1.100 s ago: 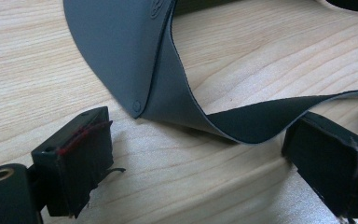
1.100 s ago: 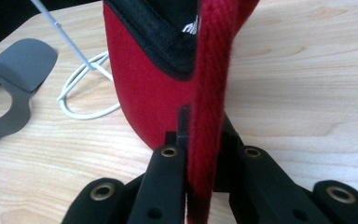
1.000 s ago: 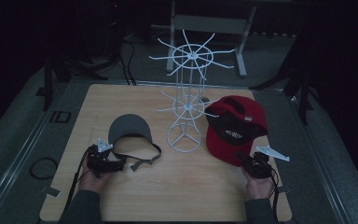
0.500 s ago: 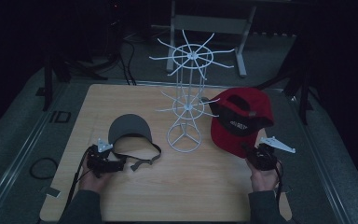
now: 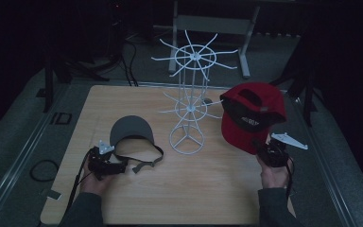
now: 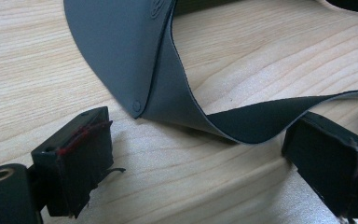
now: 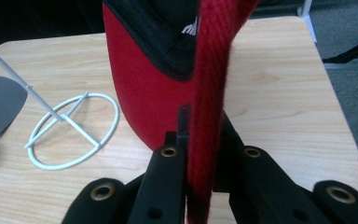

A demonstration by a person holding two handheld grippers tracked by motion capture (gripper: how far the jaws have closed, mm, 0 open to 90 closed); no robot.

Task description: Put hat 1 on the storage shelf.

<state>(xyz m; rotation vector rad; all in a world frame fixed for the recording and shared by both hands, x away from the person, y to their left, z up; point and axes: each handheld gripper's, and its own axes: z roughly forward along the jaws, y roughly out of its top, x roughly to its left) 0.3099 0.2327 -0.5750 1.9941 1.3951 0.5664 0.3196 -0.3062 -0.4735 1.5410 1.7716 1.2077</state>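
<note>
Dark room surrounds a wooden table [image 5: 208, 198] that takes the middle of the high view, and the work in hand seems to be hanging headwear on the white wire rack [image 5: 189, 101], which stands upright at the centre of the frame with spokes pointing outward at two levels.

From largest to smallest: the red cap [image 5: 250, 116] is lifted off the table at the right of the rack, just beside its lower spokes but apart from them as far as I can tell. It hangs below and right of the top ring of spokes, so I judge the coming move goes up and to the left in the frame. The cap is tilted, with its dark inside turned toward the camera.

The grey visor [image 5: 131, 132] lies flat at the left of the rack base, brim toward the far edge, its strap curling to the right.

The right gripper [image 5: 270, 150] is the nearer one to the rack. In the right gripper view its jaws are pressed together on a red band of the cap [image 7: 209, 93], which runs straight up the frame between them.

The left gripper [image 5: 105, 163] rests low at the visor's near left corner. In the left gripper view its jaws stand wide apart and hold nothing; the visor strap [image 6: 261, 123] passes across the gap between them, close to the right jaw
</note>
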